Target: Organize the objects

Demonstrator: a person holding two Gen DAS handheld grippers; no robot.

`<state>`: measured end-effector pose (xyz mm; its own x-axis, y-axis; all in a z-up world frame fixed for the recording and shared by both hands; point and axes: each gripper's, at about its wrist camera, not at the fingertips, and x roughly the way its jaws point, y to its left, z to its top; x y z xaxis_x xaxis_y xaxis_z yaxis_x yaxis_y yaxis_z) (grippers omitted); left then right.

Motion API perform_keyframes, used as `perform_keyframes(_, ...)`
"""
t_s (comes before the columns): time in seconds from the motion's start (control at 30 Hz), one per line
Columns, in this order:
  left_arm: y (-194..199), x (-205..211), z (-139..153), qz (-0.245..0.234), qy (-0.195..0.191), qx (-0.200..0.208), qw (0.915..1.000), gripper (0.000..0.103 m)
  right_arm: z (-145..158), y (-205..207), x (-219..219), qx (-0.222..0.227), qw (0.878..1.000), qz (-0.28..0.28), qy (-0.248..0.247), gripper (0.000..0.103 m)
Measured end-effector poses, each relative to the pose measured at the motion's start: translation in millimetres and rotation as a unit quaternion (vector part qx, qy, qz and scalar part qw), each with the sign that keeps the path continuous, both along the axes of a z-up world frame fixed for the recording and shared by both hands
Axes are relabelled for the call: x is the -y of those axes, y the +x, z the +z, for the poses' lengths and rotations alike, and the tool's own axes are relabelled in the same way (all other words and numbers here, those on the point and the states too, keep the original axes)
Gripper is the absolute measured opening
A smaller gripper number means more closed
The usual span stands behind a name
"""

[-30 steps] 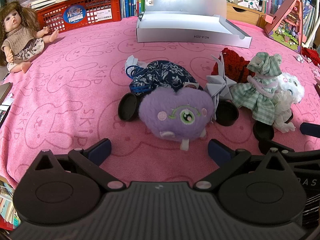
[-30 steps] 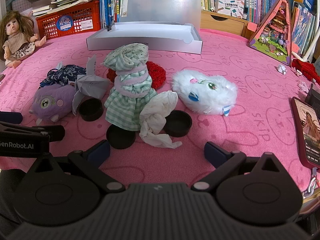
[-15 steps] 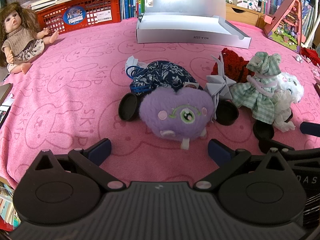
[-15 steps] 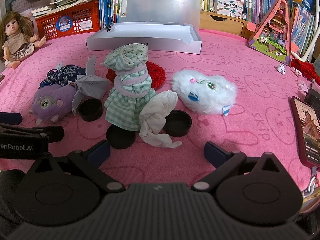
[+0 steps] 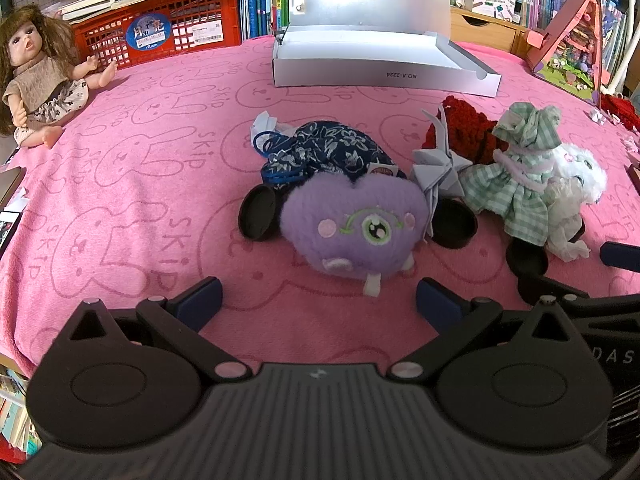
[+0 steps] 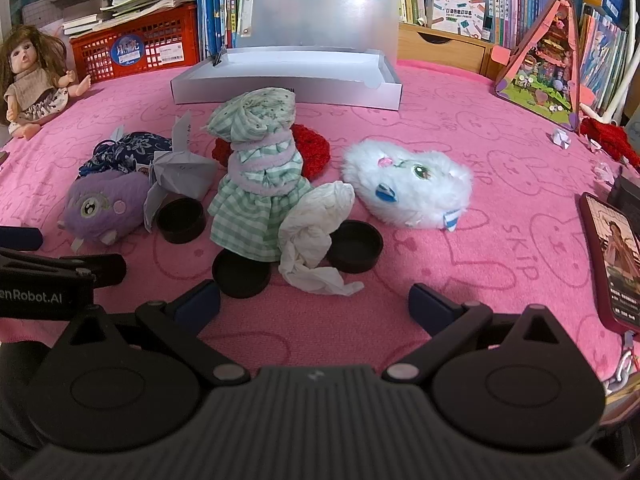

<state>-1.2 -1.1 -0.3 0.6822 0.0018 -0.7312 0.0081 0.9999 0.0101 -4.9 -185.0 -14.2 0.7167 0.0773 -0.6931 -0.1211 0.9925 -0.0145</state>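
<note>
A: The pink bunny-print blanket point(image 5: 120, 184) fills the foreground, bookshelves behind. Anything different from a second ago?

B: Nothing. The open grey box point(image 6: 286, 80) still sits empty at the back, well apart from the heap. Nothing has been put away yet.

A: And the toys?

B: The white plush point(image 6: 408, 188), checked doll dress point(image 6: 256, 200) and purple plush point(image 5: 354, 228) lie mid-blanket among black lids point(image 6: 354, 246).

A: The tongs?

B: The left gripper point(image 5: 318, 300) and right gripper point(image 6: 314, 302) both hover spread wide, holding nothing, the left just short of the purple plush.
</note>
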Motion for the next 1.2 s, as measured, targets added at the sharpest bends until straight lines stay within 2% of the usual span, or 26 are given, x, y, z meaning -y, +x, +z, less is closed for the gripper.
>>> perform_keyframes(0.23, -8.2, -3.2, -3.3, -0.009, 0.000, 0.024, 0.9997, 0.103, -0.8, -2.7, 2.3, 0.009, 1.000, 0.000, 0.000, 0.103)
perform_keyframes(0.4, -10.3, -5.1, -1.2, -0.018, -0.007, 0.021, 0.9996, 0.103, -1.2, -3.7, 0.1, 0.014, 1.000, 0.000, -0.004, 0.103)
perform_keyframes(0.53, -18.7, -5.2, 5.1, -0.032, -0.025, 0.056, 0.9976, 0.103, 0.8, -4.1, -1.3, 0.024, 0.999, 0.020, -0.015, 0.102)
perform_keyframes(0.63, -22.1, 0.8, 10.3, -0.050, -0.002, 0.080, 0.9956, 0.103, 4.3, -7.2, -0.6, 0.035, 0.999, 0.029, -0.015, 0.100)
perform_keyframes(0.7, -23.9, 4.1, 13.9, -0.057, 0.012, 0.094, 0.9939, 0.102, 8.6, -9.1, 2.5, 0.046, 0.999, 0.027, -0.006, 0.096)
perform_keyframes(0.8, -23.4, 5.6, 19.0, -0.067, 0.018, 0.106, 0.9920, 0.093, 15.5, -10.2, 9.8, 0.059, 0.998, 0.019, 0.013, 0.090)
perform_keyframes(0.97, -16.9, 2.0, 20.4, -0.067, 0.007, 0.099, 0.9928, 0.068, 21.7, -10.1, 20.6, 0.073, 0.997, -0.004, 0.019, 0.074)
perform_keyframes(1.07, -15.3, 0.4, 20.6, -0.067, 0.004, 0.102, 0.9925, 0.066, 21.2, -8.2, 25.6, 0.066, 0.997, -0.017, 0.024, 0.061)
perform_keyframes(1.2, -11.4, 3.3, 17.3, -0.076, 0.010, 0.102, 0.9919, 0.066, 18.2, -4.4, 26.1, 0.061, 0.998, -0.016, 0.030, 0.055)
